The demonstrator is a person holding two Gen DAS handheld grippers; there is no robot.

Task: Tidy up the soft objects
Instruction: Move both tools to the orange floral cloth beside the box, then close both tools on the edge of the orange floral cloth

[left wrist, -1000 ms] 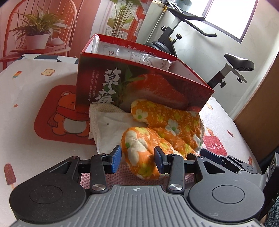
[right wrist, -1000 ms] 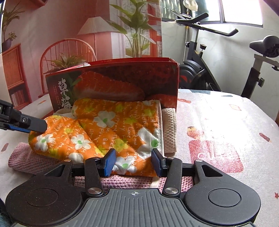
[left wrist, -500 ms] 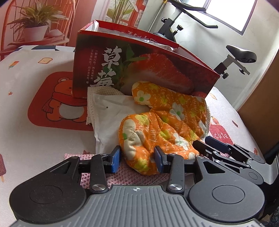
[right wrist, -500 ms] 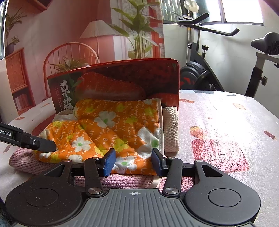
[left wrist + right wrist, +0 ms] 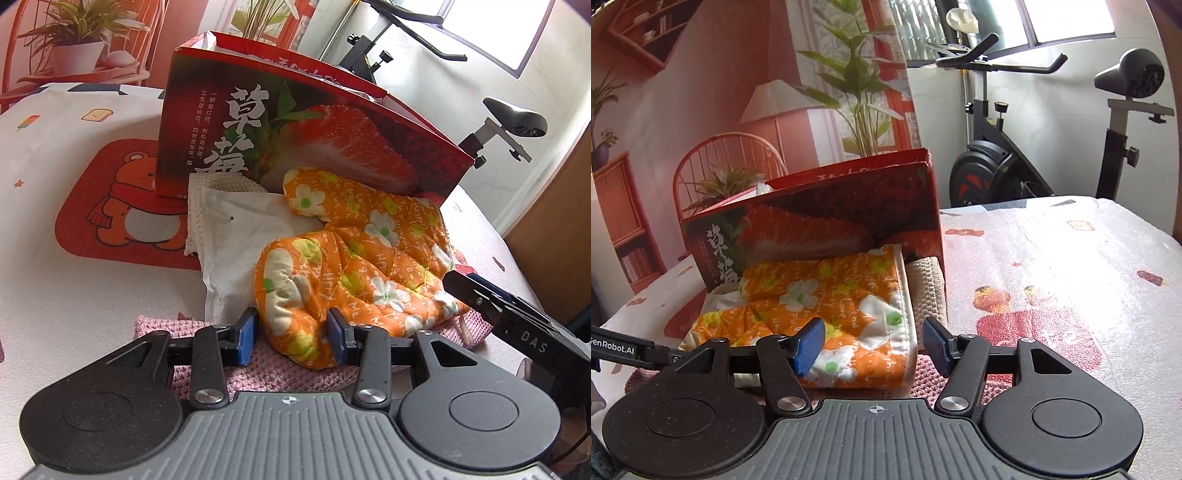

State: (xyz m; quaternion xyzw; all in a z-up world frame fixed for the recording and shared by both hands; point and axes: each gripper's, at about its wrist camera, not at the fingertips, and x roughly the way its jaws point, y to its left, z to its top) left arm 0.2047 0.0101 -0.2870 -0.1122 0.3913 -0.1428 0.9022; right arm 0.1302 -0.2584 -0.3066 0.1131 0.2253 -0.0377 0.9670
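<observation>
- Left wrist view: left gripper (image 5: 291, 341) pinching the orange flower-print quilted mitt's (image 5: 354, 266) near end, on a pink knitted cloth (image 5: 177, 328).
- Right gripper (image 5: 873, 349) opening, mitt edge between its jaws, looks like mid-release.
- Next, probably the red strawberry-print cardboard box (image 5: 295, 136) behind.

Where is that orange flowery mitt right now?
In both wrist views the orange mitt lies on the pink knitted cloth, just before the red strawberry box, beside a white packet.
</observation>
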